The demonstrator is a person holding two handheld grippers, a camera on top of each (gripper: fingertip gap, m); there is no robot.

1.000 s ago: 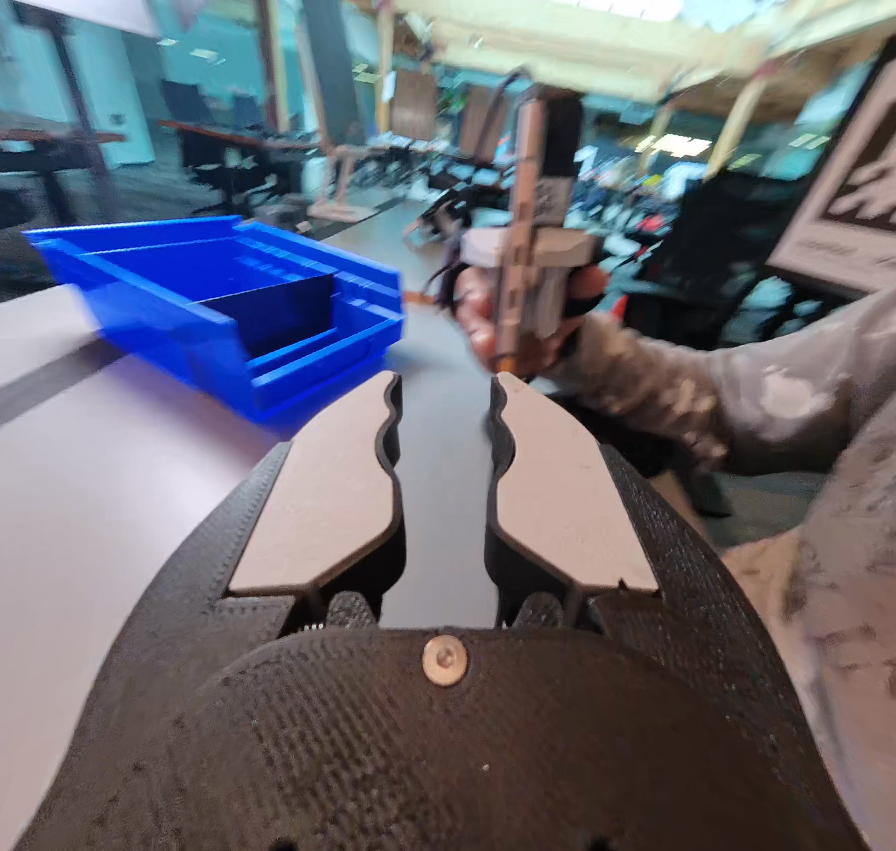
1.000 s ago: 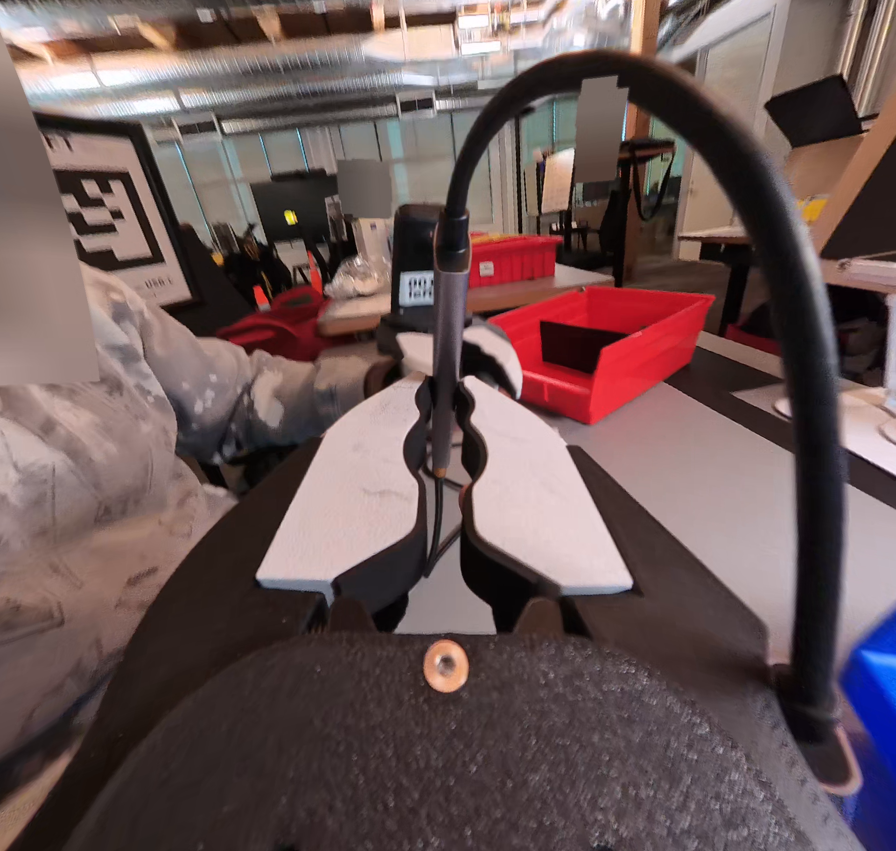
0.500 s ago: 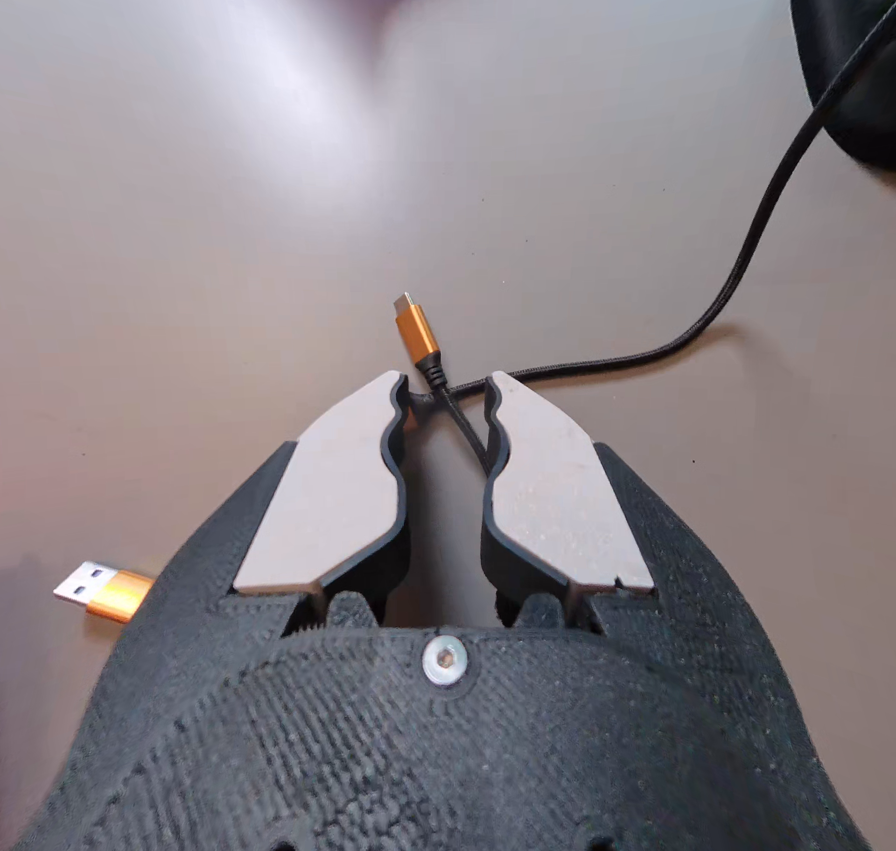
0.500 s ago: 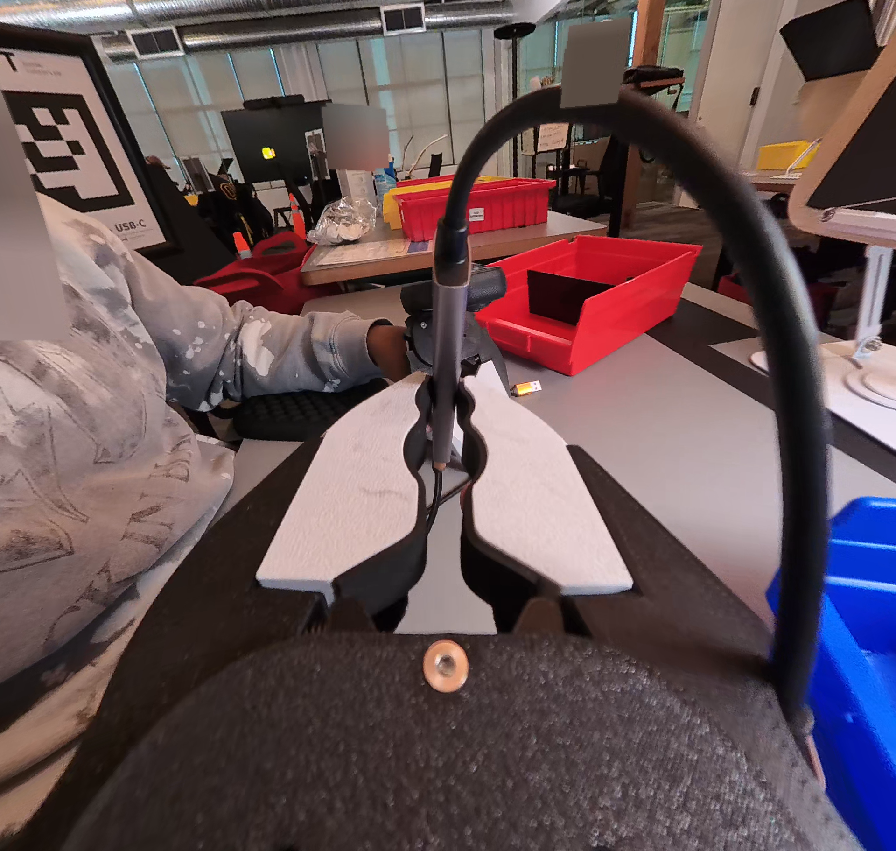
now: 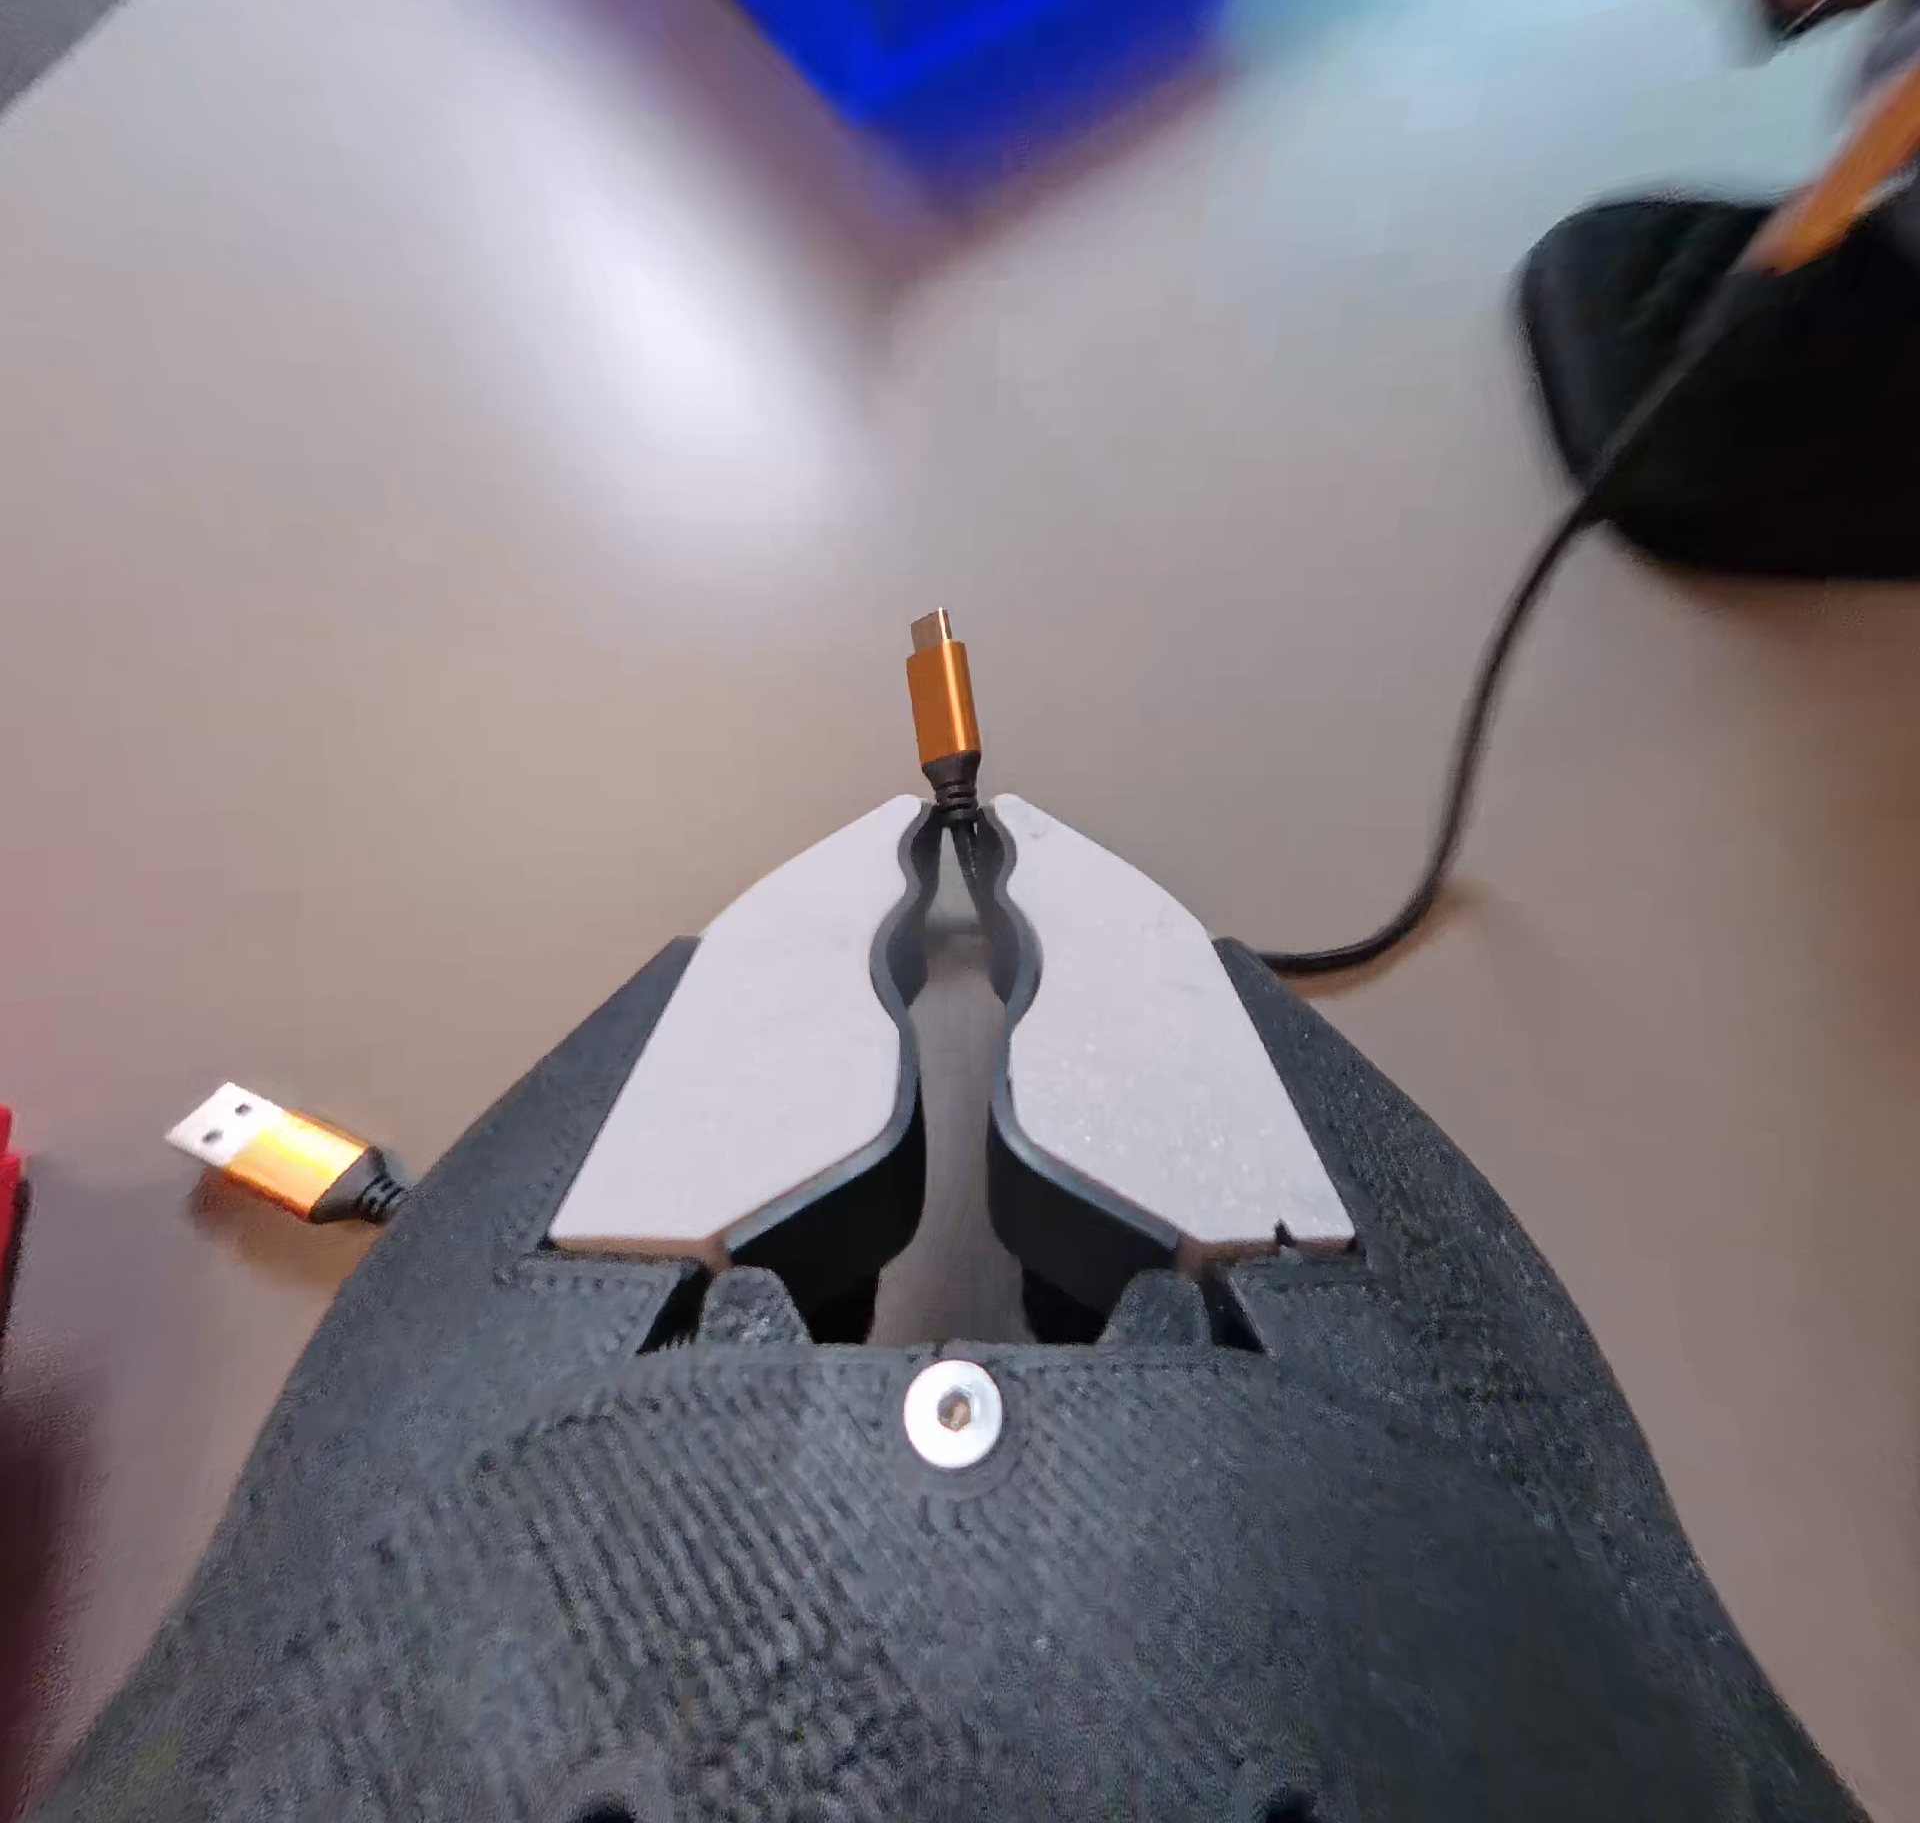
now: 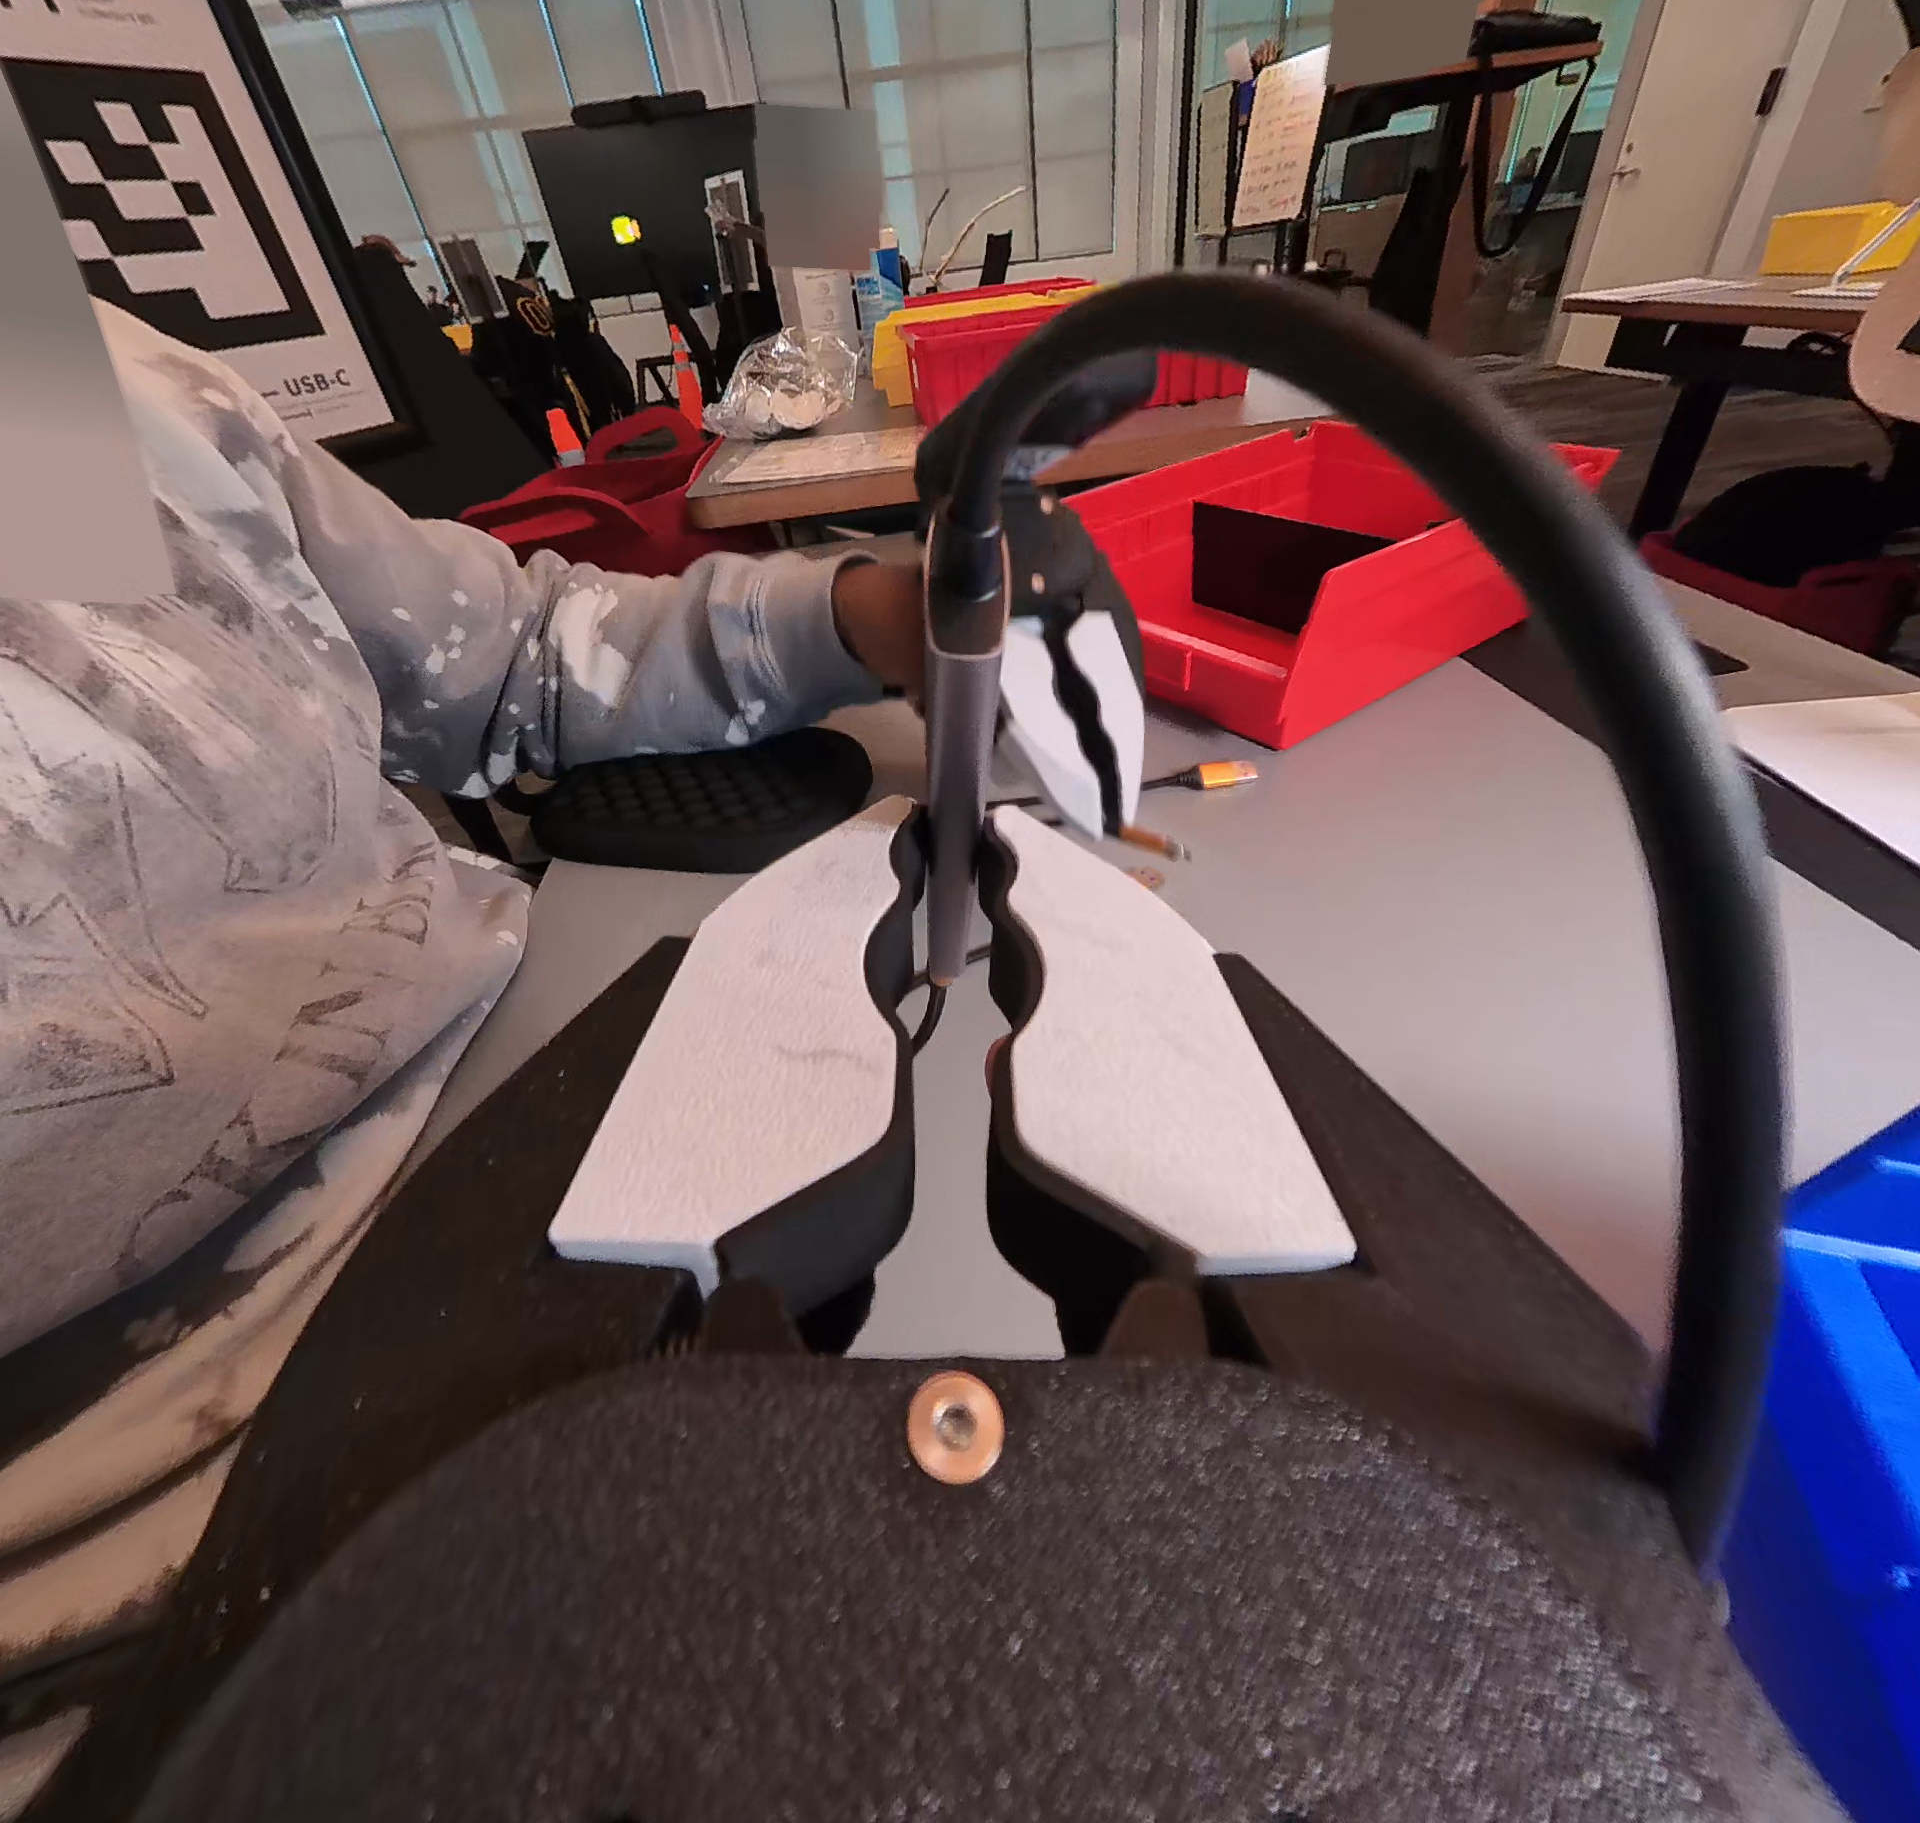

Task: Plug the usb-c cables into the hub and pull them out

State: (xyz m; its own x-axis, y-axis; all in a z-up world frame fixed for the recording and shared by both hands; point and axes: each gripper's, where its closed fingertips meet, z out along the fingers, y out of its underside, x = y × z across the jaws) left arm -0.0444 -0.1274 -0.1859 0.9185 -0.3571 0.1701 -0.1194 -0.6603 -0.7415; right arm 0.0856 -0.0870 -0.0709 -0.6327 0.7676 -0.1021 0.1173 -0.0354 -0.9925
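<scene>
In the left wrist view my left gripper (image 5: 956, 812) is shut on a black braided cable just behind its orange USB-C plug (image 5: 940, 703). The plug sticks out past the fingertips, over the grey table. The cable (image 5: 1455, 734) trails off to the right. Its orange USB-A end (image 5: 275, 1165) lies on the table at the left. In the right wrist view my right gripper (image 6: 954, 828) is shut on a slim grey hub (image 6: 961, 734), held upright. The hub's thick black lead (image 6: 1558, 630) arches over to the right. The left gripper (image 6: 1112, 823) shows just behind the hub, with the plug tip (image 6: 1148, 841) pointing down-right.
A blue bin (image 5: 987, 28) stands ahead of the left gripper and shows at the lower right of the right wrist view (image 6: 1849, 1358). A red bin (image 6: 1351, 578) is at the back. A black wrist rest (image 6: 707, 802) lies by the person's sleeve (image 6: 520, 651). Some 20 cm of space lies between my two pairs of fingers.
The left gripper swung down from facing the room, straddled the cable while open, then shut on it behind the USB-C plug. The right gripper kept its hold on the hub.
</scene>
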